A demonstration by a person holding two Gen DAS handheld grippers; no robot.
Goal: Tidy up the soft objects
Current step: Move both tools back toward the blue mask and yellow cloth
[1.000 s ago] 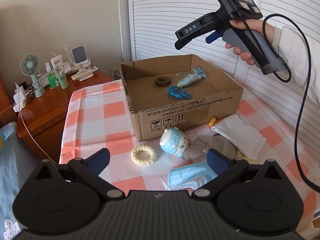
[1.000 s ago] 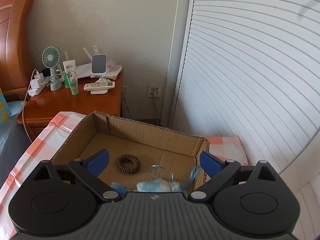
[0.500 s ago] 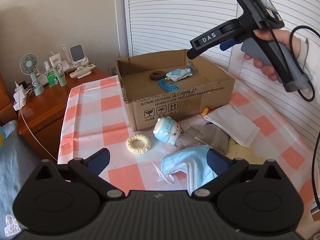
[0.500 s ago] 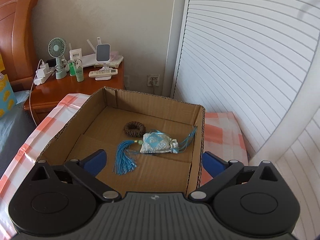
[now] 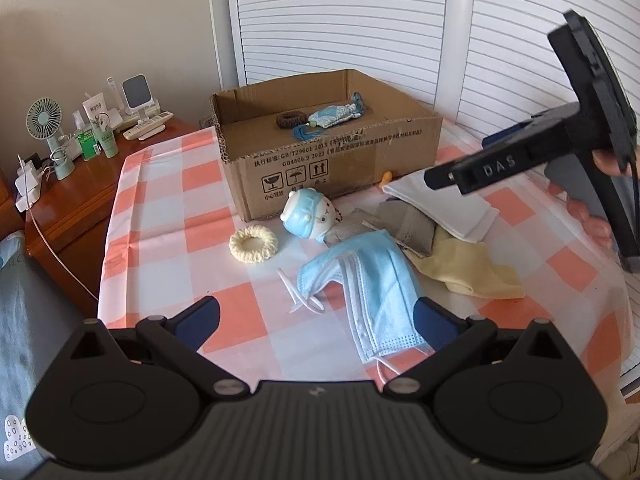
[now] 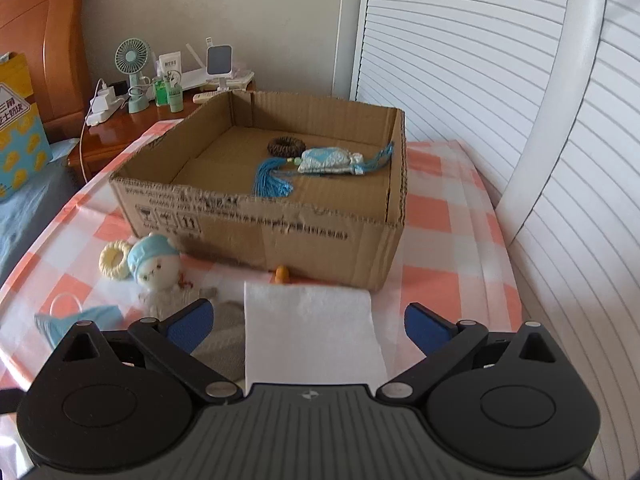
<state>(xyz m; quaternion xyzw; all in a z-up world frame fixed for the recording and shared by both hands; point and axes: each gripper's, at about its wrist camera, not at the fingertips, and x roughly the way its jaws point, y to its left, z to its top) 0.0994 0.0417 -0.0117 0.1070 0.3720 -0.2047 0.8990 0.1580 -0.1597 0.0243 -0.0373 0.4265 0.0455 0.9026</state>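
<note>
- Folded white cloth [image 6: 312,332] is lying between the right tongs' [image 6: 306,326] wide-open, empty fingers, its long axis running toward the brown cardboard box [image 6: 280,228].
- Left tongs [image 5: 316,320] are gaping wide, holding nothing, over the blue face mask [image 5: 372,280].

Even, bright daylight; soft shadows; strong fisheye bending and dark vignette at corners; slight motion blur in right-wrist view.

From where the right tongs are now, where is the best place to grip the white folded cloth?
Probably its near short edge. The white folded cloth lies flat, its length running toward the cardboard box, between the open right tongs. Come down from above and pinch across its width.
</note>
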